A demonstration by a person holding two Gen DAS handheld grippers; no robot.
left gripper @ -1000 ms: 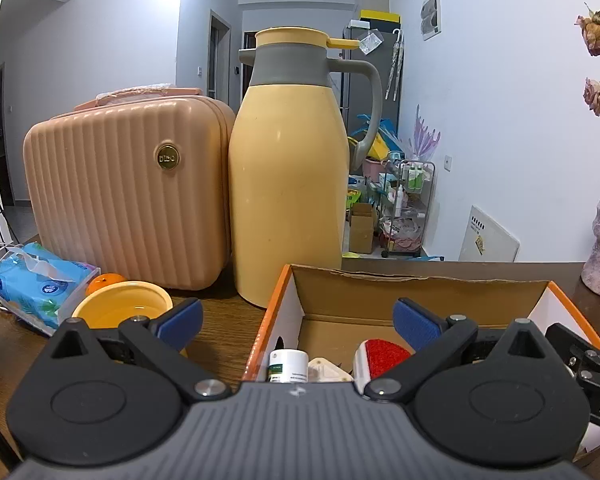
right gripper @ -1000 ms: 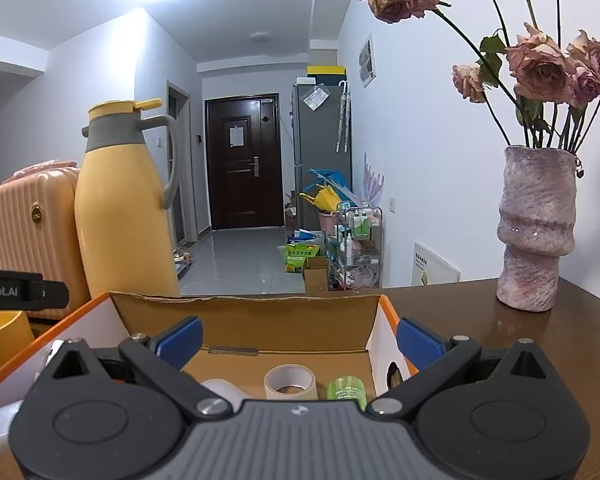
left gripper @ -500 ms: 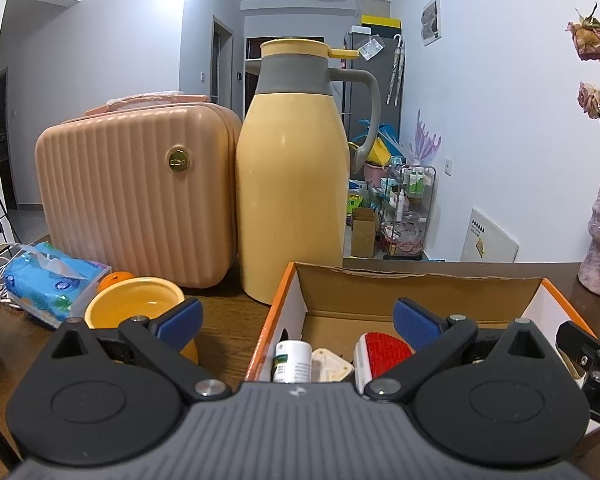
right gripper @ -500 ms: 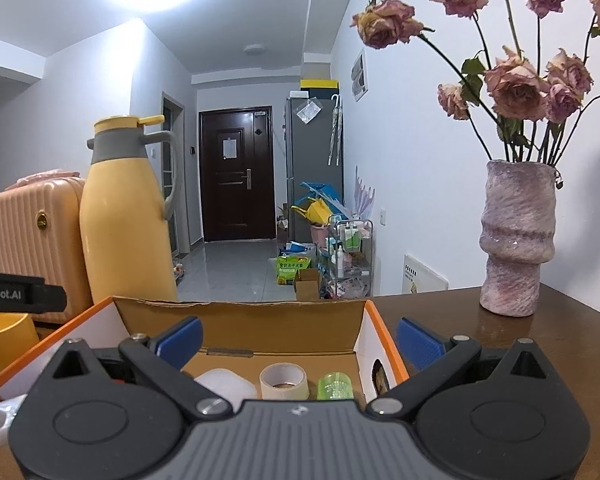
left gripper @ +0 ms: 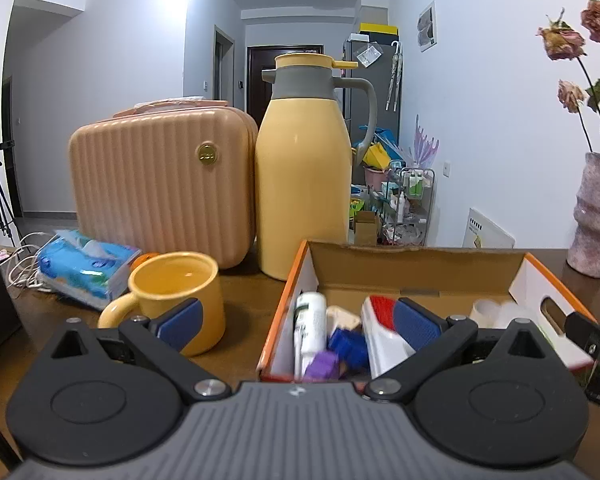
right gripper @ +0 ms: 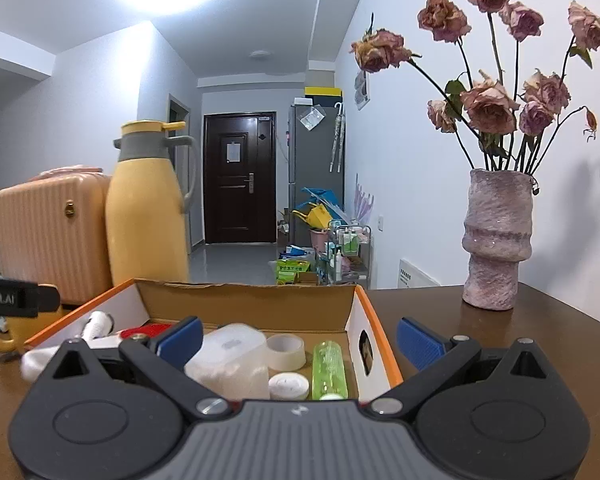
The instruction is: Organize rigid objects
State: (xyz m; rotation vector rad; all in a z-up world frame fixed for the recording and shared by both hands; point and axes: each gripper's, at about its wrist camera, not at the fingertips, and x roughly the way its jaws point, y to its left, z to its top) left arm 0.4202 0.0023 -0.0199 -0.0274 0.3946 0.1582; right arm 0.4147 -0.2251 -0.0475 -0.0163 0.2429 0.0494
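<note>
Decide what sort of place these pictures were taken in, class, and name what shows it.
Most likely a lived-in flat: a wooden table facing a hallway with a dark front door, a fridge beside it, and a vase of dried roses.

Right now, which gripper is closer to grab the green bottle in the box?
Probably the right gripper. Its open fingers point straight at the green bottle lying in the box. The left gripper, also open, faces the box's other end, nearer the yellow mug.

Peach case (left gripper: 162, 186), yellow jug (left gripper: 304, 184), mug (left gripper: 176, 300), tissues (left gripper: 86, 268), vase (right gripper: 498, 240) of seemingly dried roses (right gripper: 488, 106)
</note>
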